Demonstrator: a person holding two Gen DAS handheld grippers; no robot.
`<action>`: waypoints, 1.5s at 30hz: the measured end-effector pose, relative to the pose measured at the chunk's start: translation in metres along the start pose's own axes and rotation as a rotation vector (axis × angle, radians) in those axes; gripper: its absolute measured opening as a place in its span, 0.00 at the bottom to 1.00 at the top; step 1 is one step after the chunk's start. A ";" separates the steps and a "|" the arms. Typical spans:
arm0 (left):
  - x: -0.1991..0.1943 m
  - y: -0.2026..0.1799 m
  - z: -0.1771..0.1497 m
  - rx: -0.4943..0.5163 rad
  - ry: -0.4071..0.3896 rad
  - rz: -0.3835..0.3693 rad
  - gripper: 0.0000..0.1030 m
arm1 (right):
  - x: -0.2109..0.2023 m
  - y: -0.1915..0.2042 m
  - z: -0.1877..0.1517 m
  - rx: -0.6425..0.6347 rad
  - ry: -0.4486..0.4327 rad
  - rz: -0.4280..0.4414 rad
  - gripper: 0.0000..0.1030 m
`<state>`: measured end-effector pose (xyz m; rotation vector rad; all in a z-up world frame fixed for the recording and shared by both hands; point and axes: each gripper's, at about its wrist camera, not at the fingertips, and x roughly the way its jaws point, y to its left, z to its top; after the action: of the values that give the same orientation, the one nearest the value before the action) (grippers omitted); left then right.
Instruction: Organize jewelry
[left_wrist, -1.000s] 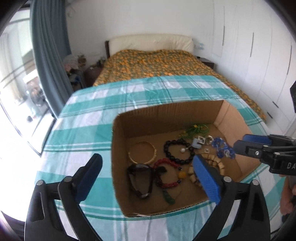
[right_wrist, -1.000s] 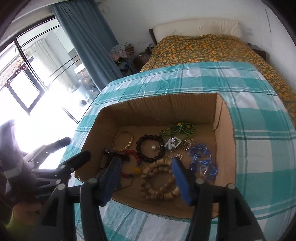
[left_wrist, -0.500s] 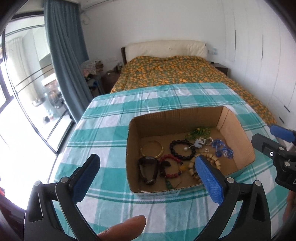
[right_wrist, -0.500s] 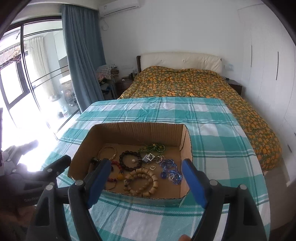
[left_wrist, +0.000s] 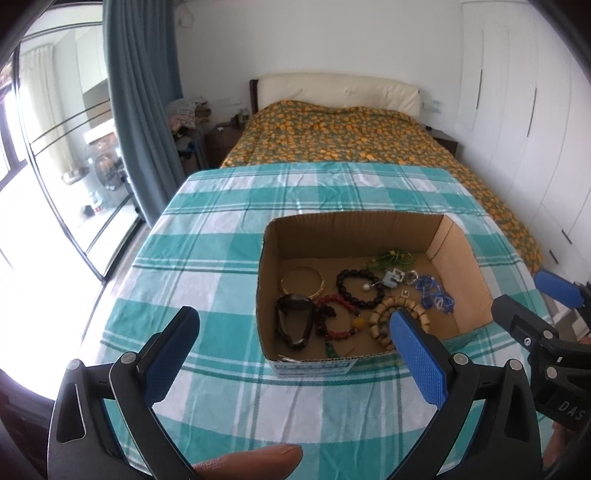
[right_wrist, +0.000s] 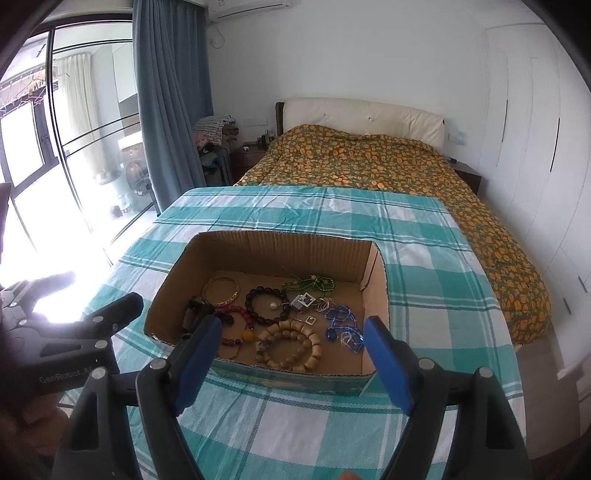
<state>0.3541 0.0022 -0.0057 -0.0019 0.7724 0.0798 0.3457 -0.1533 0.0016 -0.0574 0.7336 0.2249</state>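
An open cardboard box (left_wrist: 463, 254) (right_wrist: 376, 280) sits on the teal checked tablecloth. Inside lie a gold bangle (left_wrist: 302, 282) (right_wrist: 221, 291), a dark bead bracelet (left_wrist: 360, 288) (right_wrist: 267, 305), a red bead bracelet (left_wrist: 338, 317), a tan wooden bead bracelet (right_wrist: 293, 345), a green bead strand (right_wrist: 310, 283), blue glass beads (right_wrist: 341, 325) and a black bangle (left_wrist: 293, 325). My left gripper (left_wrist: 295, 336) is open and empty, held back from the box's near side. My right gripper (right_wrist: 291, 339) is open and empty, also short of the box.
The tablecloth (left_wrist: 229, 236) covers a table. Beyond it is a bed with an orange-patterned cover (left_wrist: 343, 136). Glass doors and a blue curtain (right_wrist: 170, 110) are on the left, white wardrobes (right_wrist: 535, 147) on the right. A fingertip (left_wrist: 255, 461) shows at the bottom edge.
Both grippers have pulled back and up from over the box, which now looks smaller and farther off. Both stay open and empty. The jewelry has not moved.
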 end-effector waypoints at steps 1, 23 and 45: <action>-0.002 0.001 0.000 -0.004 0.001 0.001 1.00 | -0.002 0.001 0.000 -0.003 -0.002 0.000 0.78; -0.024 0.011 0.005 -0.014 -0.024 0.025 1.00 | -0.025 0.018 0.006 -0.036 -0.033 0.007 0.79; -0.030 0.012 0.005 -0.002 -0.023 0.051 1.00 | -0.033 0.022 0.009 -0.056 -0.040 0.003 0.79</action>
<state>0.3350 0.0120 0.0188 0.0164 0.7497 0.1284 0.3224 -0.1364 0.0307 -0.1042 0.6875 0.2489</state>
